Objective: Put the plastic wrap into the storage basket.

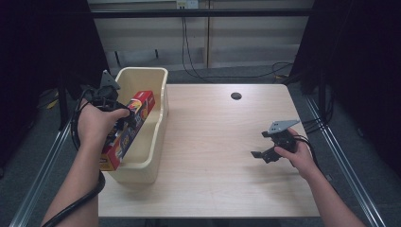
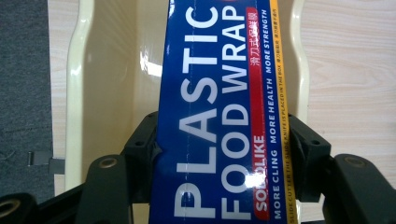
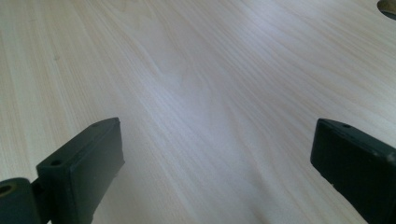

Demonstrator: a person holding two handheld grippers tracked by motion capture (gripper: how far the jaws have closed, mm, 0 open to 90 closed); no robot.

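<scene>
I am looking down on a pale wood-grain table (image 1: pixel 222 156) with a round dark cable hole (image 1: pixel 236 96), standing on grey carpet floor (image 1: pixel 28 156). Black curtains (image 1: pixel 354 56) are flanking a beige panelled wall (image 1: pixel 246 38), where thin black cables (image 1: pixel 189 52) are hanging.

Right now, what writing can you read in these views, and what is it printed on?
All on the long blue cardboard food wrap box clamped in the left gripper over the cream plastic bin:
"PLASTIC FOOD WRAP"
"SOLIDLIKE" is my best reading of the red strip
"MORE CLING MORE HEALTH MORE STRENGTH"
Chinese characters on the red strip: too small to read.
Yellow edge line: partly legible, "...SLIDE KNIFE IS PLACED IN THE BOX..."
High view: box print blurred.
</scene>
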